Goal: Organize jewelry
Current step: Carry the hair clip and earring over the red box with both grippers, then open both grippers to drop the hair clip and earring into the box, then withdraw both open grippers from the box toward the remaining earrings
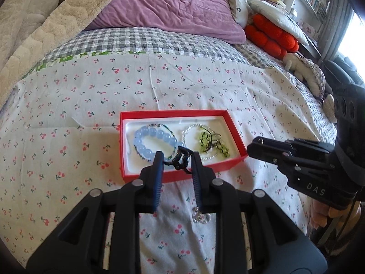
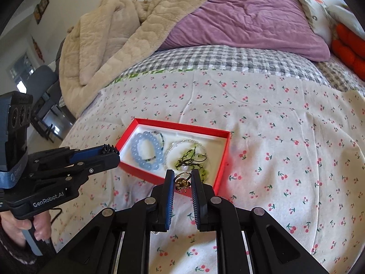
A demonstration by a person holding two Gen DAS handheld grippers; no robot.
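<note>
A red box [image 1: 146,113] with a white lining lies on the cherry-print bedspread [image 1: 68,137]. It holds a pale blue bead bracelet [image 1: 150,141], a clear bead bracelet [image 1: 194,129] and a green piece on black cord [image 1: 206,141]. My left gripper [image 1: 177,157] hangs over the box's near edge, shut on a small black chain piece [image 1: 181,161]. In the right wrist view the same box [image 2: 182,125] and blue bracelet [image 2: 146,153] show. My right gripper [image 2: 182,175] is over the box's near corner, shut on a gold ring [image 2: 181,181].
A small silver trinket [image 1: 202,217] lies on the bedspread under my left gripper. A purple quilt [image 1: 173,6], a beige blanket [image 2: 118,36] and red cushions [image 1: 271,34] are piled at the far side. A hand [image 2: 27,226] holds the left gripper's handle.
</note>
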